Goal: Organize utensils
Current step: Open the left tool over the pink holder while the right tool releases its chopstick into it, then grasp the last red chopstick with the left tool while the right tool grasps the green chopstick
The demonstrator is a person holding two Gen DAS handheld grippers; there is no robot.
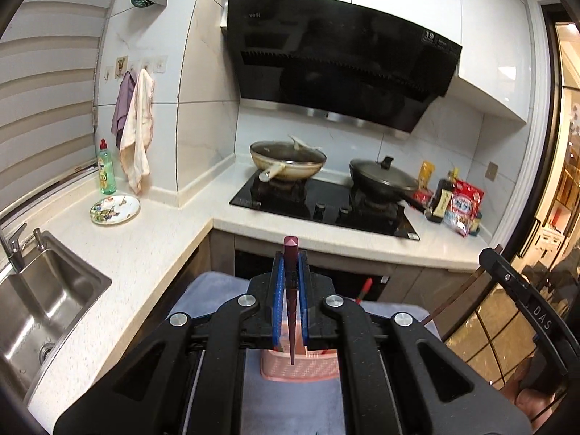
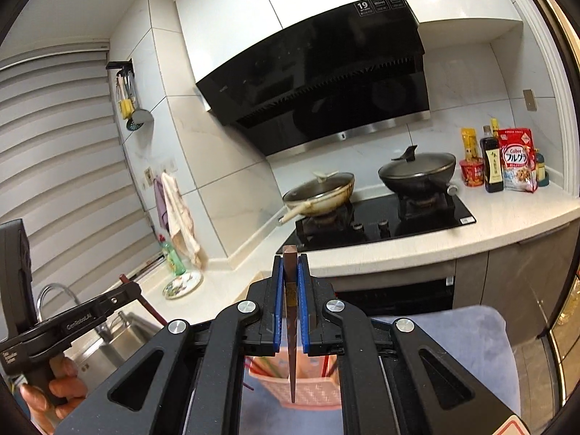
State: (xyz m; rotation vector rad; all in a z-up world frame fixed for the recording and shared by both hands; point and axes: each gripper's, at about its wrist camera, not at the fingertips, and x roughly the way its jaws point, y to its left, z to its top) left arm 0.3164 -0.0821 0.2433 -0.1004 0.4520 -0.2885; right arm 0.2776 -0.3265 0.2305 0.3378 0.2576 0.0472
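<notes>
My left gripper [image 1: 290,253] is shut on a dark maroon chopstick [image 1: 291,290]; its thin tip points down over a pink perforated basket [image 1: 301,368] on a blue-grey cloth [image 1: 206,290]. My right gripper [image 2: 290,256] is shut on a brown chopstick [image 2: 291,326]; its tip hangs over the same pink basket [image 2: 311,391], which holds several coloured sticks [image 2: 264,366]. The right gripper shows at the right edge of the left wrist view [image 1: 522,290], the left one at the left edge of the right wrist view [image 2: 119,295].
An L-shaped white counter [image 1: 152,253] carries a steel sink [image 1: 47,297], a patterned plate [image 1: 115,209], a green soap bottle [image 1: 106,170], a black hob [image 1: 326,206] with a lidded beige pan [image 1: 288,159] and black wok [image 1: 382,177], and sauce bottles and packets [image 1: 456,203].
</notes>
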